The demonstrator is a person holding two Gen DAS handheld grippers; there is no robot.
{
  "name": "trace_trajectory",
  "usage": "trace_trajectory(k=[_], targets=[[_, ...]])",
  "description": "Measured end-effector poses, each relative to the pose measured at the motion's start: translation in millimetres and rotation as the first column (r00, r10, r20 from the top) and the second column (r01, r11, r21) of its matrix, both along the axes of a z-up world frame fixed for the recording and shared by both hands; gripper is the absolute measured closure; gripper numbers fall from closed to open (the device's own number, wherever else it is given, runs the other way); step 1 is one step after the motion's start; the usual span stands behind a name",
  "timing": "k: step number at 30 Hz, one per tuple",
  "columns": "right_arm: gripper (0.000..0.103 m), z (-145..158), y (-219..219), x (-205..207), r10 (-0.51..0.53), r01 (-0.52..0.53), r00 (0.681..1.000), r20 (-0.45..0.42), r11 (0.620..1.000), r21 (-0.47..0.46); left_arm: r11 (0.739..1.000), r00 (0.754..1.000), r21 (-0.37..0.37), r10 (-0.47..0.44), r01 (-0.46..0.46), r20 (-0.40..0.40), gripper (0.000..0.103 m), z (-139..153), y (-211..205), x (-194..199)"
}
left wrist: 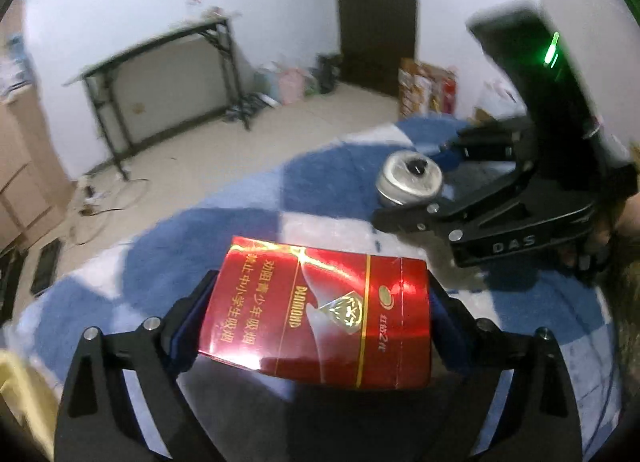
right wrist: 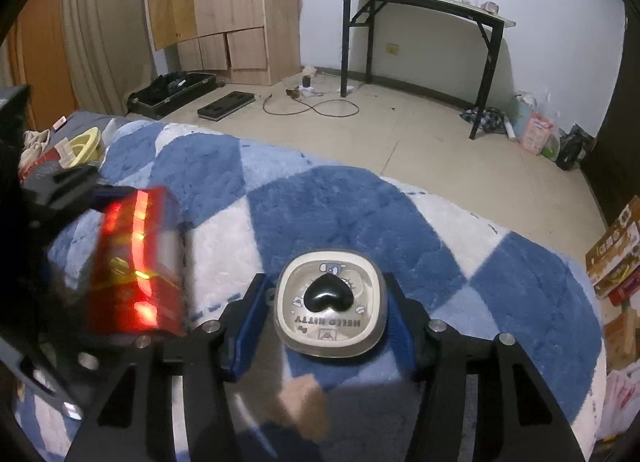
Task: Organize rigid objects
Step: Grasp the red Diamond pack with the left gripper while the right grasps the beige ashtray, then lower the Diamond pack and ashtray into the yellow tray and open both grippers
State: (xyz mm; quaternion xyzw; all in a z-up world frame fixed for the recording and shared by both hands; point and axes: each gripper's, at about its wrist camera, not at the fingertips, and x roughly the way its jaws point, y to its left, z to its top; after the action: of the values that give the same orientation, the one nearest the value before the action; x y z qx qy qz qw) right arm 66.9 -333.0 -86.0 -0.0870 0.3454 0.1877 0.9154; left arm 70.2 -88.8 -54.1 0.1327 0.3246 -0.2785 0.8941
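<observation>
both grabs made: left gripper [left wrist: 320,314] fingers clamp red carton [left wrist: 320,314]; right gripper [right wrist: 330,302] pinches hello kitty tin [right wrist: 330,302]. next: lift off blanket [right wrist: 340,202], find spots.

Your bed is covered by a plush blanket [right wrist: 340,202] in blue and white checks, and its far edge drops to the tiled floor. A small silver tin [right wrist: 330,300] with a cartoon lid and a black heart knob stands upright on a blue check, well in from that edge. The red pack [left wrist: 316,314] is tilted over the blanket; whether it touches is unclear. At the left end, a yellow bowl [right wrist: 82,144] sits on grey bedding.
</observation>
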Motion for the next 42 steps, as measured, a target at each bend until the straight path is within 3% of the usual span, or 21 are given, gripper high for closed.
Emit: trace_trajectory(k=[4, 6, 9, 12, 13, 16, 18, 21, 26, 32, 37, 42], targets=[[0.049, 16.8, 1.3, -8.8, 0.005, -0.007, 0.999, 0.033, 0.998, 0.059, 0.988, 0.981, -0.008, 0.154, -0.154, 0.117, 0.009, 53.3, 56.1, -39.0], [0.049, 32.8, 9.2, -18.3, 0.029, -0.036, 0.997, 0.075, 0.995, 0.091, 0.968, 0.955, -0.042, 0.251, -0.247, 0.16, 0.009, 83.4, 100.2, -61.5], [0.049, 55.8, 44.8, -33.3, 0.107, -0.121, 0.986, 0.125, 0.987, 0.108, 0.911, 0.894, -0.079, 0.412, -0.404, 0.179, 0.009, 113.3, 172.8, -95.6], [0.049, 73.0, 105.0, -48.5, 0.226, -0.245, 0.961, 0.158, 0.963, 0.113, 0.841, 0.819, -0.052, 0.538, -0.539, 0.201, 0.009, 109.9, 238.6, -136.3], [0.049, 76.5, 127.8, -52.3, 0.284, -0.303, 0.946, 0.158, 0.946, 0.114, 0.801, 0.783, -0.052, 0.595, -0.597, 0.181, 0.009, 100.9, 264.1, -150.4], [0.049, 81.3, 194.7, -56.5, 0.438, -0.448, 0.89, 0.127, 0.891, 0.071, 0.763, 0.755, -0.037, 0.645, -0.646, 0.116, 0.009, 78.2, 297.7, -166.3], [0.049, 85.8, 235.6, -51.2, 0.506, -0.513, 0.856, 0.109, 0.857, 0.05, 0.721, 0.718, 0.015, 0.688, -0.693, 0.106, 0.009, 60.7, 305.6, -164.5], [0.049, 86.5, 284.8, -33.3, 0.582, -0.584, 0.812, 0.054, 0.811, 0.047, 0.746, 0.747, 0.049, 0.661, -0.664, 0.067, 0.009, 43.6, 304.2, -157.4], [0.049, 82.1, 341.5, 11.5, 0.616, -0.613, 0.786, -0.053, 0.788, 0.065, 0.75, 0.752, 0.069, 0.66, -0.658, 0.0, 0.009, 28.3, 310.8, -144.8], [0.049, 58.0, 380.4, 50.9, 0.573, -0.581, 0.803, -0.162, 0.814, 0.003, 0.75, 0.747, 0.102, 0.661, -0.653, -0.071, 0.009, 7.2, 316.2, -134.7], [0.049, 51.7, 395.7, 68.3, 0.55, -0.555, 0.816, -0.179, 0.832, 0.029, 0.747, 0.739, 0.102, 0.665, -0.657, -0.108, 0.01, -7.7, 318.6, -126.2], [0.047, 48.1, 400.5, 68.9, 0.547, -0.548, 0.817, -0.181, 0.835, 0.051, 0.739, 0.729, 0.048, 0.671, -0.671, -0.139, 0.009, -9.8, 325.0, -125.3]])
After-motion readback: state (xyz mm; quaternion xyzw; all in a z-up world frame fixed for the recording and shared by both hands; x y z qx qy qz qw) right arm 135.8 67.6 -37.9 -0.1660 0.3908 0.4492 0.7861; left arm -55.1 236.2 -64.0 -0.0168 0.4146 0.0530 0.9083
